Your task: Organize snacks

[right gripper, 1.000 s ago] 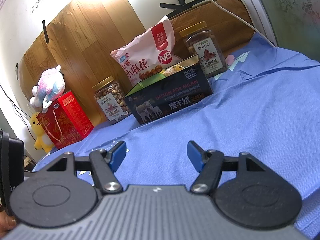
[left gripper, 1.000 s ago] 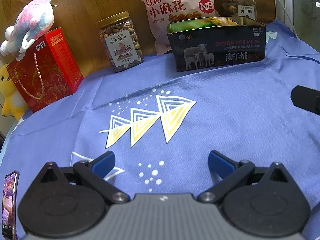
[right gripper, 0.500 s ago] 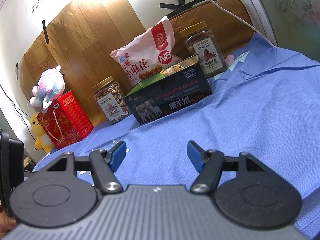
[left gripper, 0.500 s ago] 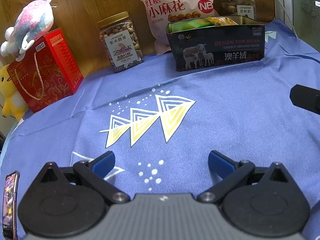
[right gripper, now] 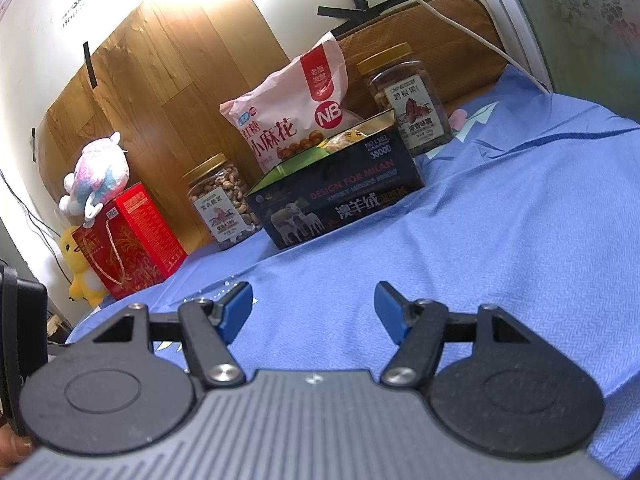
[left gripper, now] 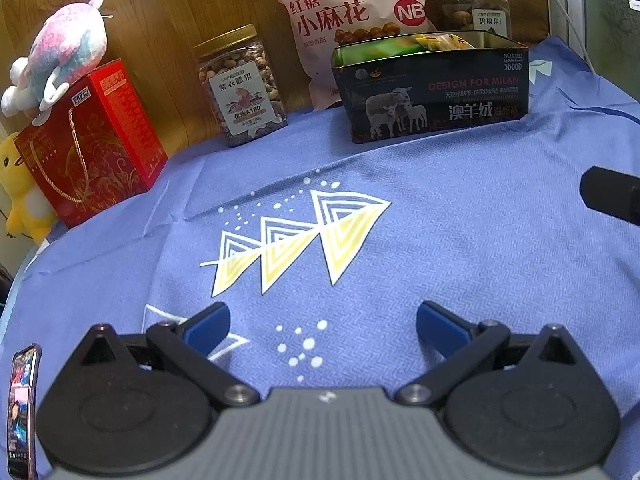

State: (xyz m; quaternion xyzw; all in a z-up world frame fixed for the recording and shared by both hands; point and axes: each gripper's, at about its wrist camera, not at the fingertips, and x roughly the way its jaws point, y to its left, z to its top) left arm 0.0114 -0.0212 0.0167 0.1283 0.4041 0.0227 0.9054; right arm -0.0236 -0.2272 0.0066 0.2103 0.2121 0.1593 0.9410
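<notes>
A dark tin box (left gripper: pixel 434 92) (right gripper: pixel 340 196) with sheep on its side stands open at the back, with green and yellow snack packets (left gripper: pixel 404 45) inside. Behind it leans a pink snack bag (left gripper: pixel 352 20) (right gripper: pixel 292 116). A jar of nuts (left gripper: pixel 242 86) (right gripper: pixel 222 202) stands to its left, and another jar (left gripper: pixel 476 10) (right gripper: pixel 408 98) to its right. My left gripper (left gripper: pixel 322 324) is open and empty, low over the blue cloth (left gripper: pixel 440 240), far in front of the box. My right gripper (right gripper: pixel 314 308) is open and empty too.
A red gift box (left gripper: pixel 90 144) (right gripper: pixel 128 240) stands at the back left with a plush toy (left gripper: pixel 60 64) on top and a yellow plush (left gripper: pixel 22 196) beside it. A phone (left gripper: pixel 22 408) lies at the near left. A wooden board (right gripper: pixel 160 100) backs the row.
</notes>
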